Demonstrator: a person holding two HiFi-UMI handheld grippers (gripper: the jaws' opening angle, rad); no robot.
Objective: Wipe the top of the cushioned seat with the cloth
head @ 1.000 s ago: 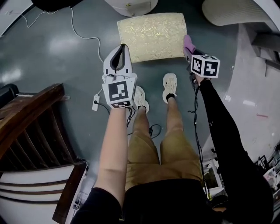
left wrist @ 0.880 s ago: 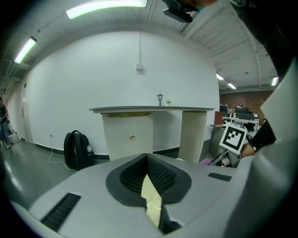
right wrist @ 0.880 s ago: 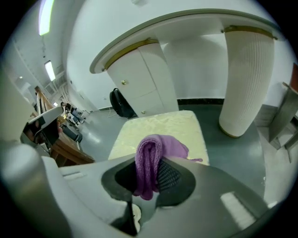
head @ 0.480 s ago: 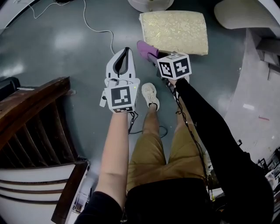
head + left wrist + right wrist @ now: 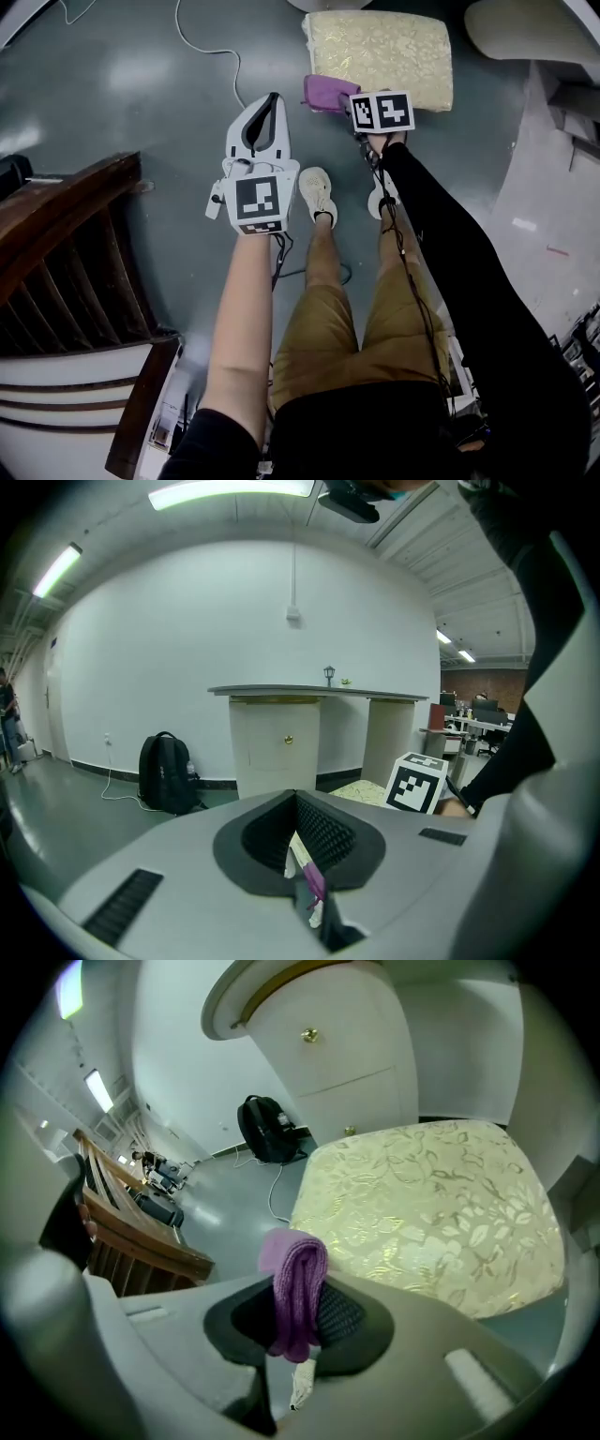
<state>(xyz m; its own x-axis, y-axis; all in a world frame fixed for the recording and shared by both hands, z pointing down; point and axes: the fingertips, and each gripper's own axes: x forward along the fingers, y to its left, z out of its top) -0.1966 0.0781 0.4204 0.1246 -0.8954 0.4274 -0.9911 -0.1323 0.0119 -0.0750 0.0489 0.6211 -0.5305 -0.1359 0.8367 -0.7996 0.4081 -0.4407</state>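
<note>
- Purple knitted cloth [image 5: 323, 90] is clamped, folded into a thick wad, between the closed jaws of the right gripper [image 5: 339, 101]; in the right gripper view it stands up out of the dark pads.
- The pale gold, leaf-patterned rectangular cushioned seat [image 5: 384, 47] is found directly ahead of the right gripper and slightly to its right, with the cloth over the seat's near-left corner.
- Contact between cloth and seat top cannot be confirmed from any view.
- The seat's long axis is laid crosswise to the right gripper's heading, so a side-to-side sweep towards the right is judged to be what the coming stroke calls for.
- The right gripper is much the nearer; the left gripper [image 5: 271, 101] is held well to the left, over the glossy grey floor [image 5: 141, 84], short of the seat.
- The left gripper's jaws are pressed together with nothing gripped between them.
- Half a second earlier the cloth was hung over bare floor, just clear of the near-left corner; it has since been carried forward onto that corner.
- The left gripper's closed, idle posture is unchanged.
- Wiping is judged as barely begun.
</note>
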